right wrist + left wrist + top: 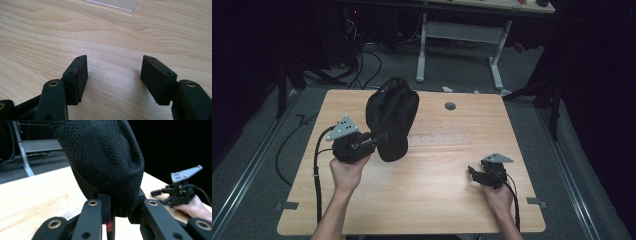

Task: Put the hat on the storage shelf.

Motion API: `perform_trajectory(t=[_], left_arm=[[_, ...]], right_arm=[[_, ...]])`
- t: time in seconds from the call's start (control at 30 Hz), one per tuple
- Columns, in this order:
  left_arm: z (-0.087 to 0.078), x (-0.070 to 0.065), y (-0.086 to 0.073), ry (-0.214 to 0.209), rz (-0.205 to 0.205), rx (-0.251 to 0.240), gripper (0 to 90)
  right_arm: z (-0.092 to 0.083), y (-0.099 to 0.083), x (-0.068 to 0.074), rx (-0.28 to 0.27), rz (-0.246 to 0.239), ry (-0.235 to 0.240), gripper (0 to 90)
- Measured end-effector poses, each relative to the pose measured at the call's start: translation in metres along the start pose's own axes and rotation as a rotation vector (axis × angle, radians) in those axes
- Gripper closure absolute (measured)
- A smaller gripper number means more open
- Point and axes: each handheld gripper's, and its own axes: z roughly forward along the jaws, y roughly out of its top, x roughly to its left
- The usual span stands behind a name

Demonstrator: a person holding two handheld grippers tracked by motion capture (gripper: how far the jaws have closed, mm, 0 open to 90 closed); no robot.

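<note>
Black knit fabric of the bag (105, 157) hangs right over the left gripper's (113, 207) own camera, its lower edge pinched between the closed fingers (103, 203). From above, the bag (391, 117) is held up off the desk (427, 200), tilted, over the left half and nearer the far edge than the near one; its loop handle sits at the top. No brand, label or lettering can be read on it; a small red mark shows low between the fingers in the left gripper view, too small to make out.

Across the desk's middle, just right of the bag, lies a clear ruler (438, 139), its markings too faint to read. A round grey cable hole (450, 106) sits close to the far edge.

Near the right edge, toward the near corner, the right gripper (477, 172) is held low over bare wood. Its fingers (77, 75) stand wide apart with nothing between them, only desk grain below, and a corner of the clear ruler (115, 5) at the top of the right gripper view.
</note>
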Motion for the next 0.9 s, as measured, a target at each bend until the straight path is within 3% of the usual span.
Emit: perform_trajectory(t=[0.37,0.9], left_arm=[[0.018,0.009,0.010,0.054,0.046,-0.040,76.9],[0.045,0.024,0.007,0.121,0.078,-0.050,76.8]], right_arm=[[0.000,0.000,0.000,0.003,0.002,-0.001,36.2],[0.000,0.000,0.000,0.003,0.002,-0.003,35.6]])
